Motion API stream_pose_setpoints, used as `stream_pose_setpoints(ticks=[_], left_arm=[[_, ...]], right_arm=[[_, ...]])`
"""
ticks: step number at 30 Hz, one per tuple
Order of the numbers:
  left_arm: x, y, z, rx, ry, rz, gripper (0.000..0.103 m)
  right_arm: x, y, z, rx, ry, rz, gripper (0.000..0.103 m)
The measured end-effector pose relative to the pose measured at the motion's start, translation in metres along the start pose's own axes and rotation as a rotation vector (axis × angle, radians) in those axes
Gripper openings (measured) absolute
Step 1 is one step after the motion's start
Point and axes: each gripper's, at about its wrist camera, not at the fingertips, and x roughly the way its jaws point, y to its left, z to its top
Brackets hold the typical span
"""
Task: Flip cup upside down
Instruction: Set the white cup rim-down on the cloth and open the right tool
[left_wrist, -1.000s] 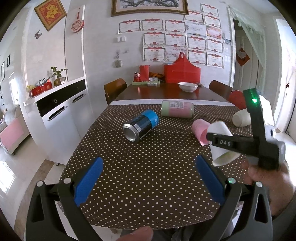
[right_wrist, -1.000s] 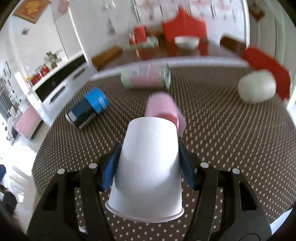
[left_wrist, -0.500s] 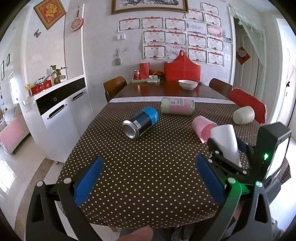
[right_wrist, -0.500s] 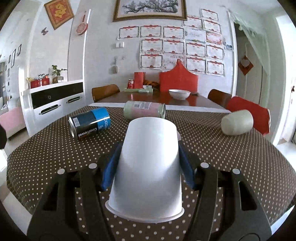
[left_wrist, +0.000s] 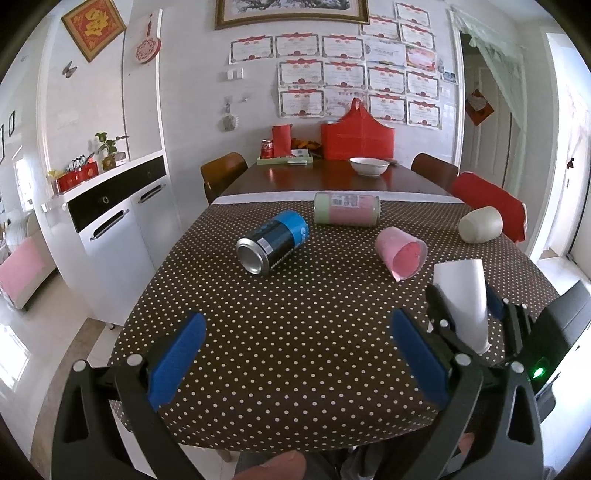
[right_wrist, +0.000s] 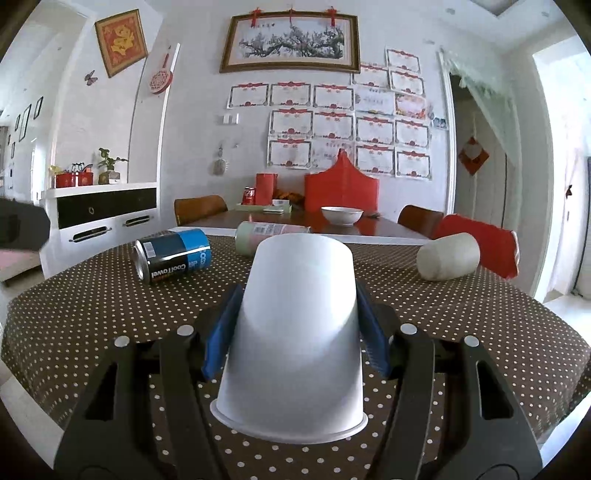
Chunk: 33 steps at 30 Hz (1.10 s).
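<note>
My right gripper (right_wrist: 297, 325) is shut on a white paper cup (right_wrist: 295, 332), rim down and base up, low over the dotted tablecloth (right_wrist: 92, 314). In the left wrist view the same cup (left_wrist: 463, 299) stands upside down between the right gripper's fingers (left_wrist: 436, 306) at the table's right front. I cannot tell if its rim touches the cloth. My left gripper (left_wrist: 299, 362) is open and empty above the table's front edge.
A pink cup (left_wrist: 400, 253), a blue-black can (left_wrist: 273, 242), a pink-green canister (left_wrist: 347, 214) and a cream mug (left_wrist: 480, 225) lie on their sides further back. A white bowl (left_wrist: 368, 166) sits on the wooden table behind. A white cabinet (left_wrist: 110, 229) stands left.
The right gripper turned the cup from lying tilted to base-up and brought it down low over the cloth near the right front. The left gripper stayed put.
</note>
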Motion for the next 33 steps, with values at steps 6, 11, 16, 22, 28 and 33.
stream_pose_setpoints(ticks=[6,11,16,22,28,33], left_arm=[[-0.001,-0.002,-0.001,0.000,0.004,0.002,0.099],[-0.002,-0.003,-0.001,0.004,0.002,-0.001,0.099],[-0.004,-0.006,-0.001,0.011,-0.001,-0.006,0.099],[-0.007,-0.008,0.000,0.015,-0.007,-0.008,0.099],[-0.012,-0.011,0.002,0.022,-0.017,-0.012,0.099],[-0.021,-0.014,0.002,0.019,-0.028,-0.014,0.099]], right_arm=[[-0.017,0.005,-0.019,-0.032,-0.056,-0.042,0.060],[-0.024,0.005,-0.022,-0.046,-0.050,-0.036,0.060],[-0.030,0.009,-0.025,-0.048,-0.015,-0.009,0.073],[-0.035,0.005,-0.024,-0.031,0.008,0.003,0.088],[-0.042,-0.003,-0.013,-0.005,0.046,0.038,0.097],[-0.053,-0.017,0.012,0.058,0.138,0.058,0.097]])
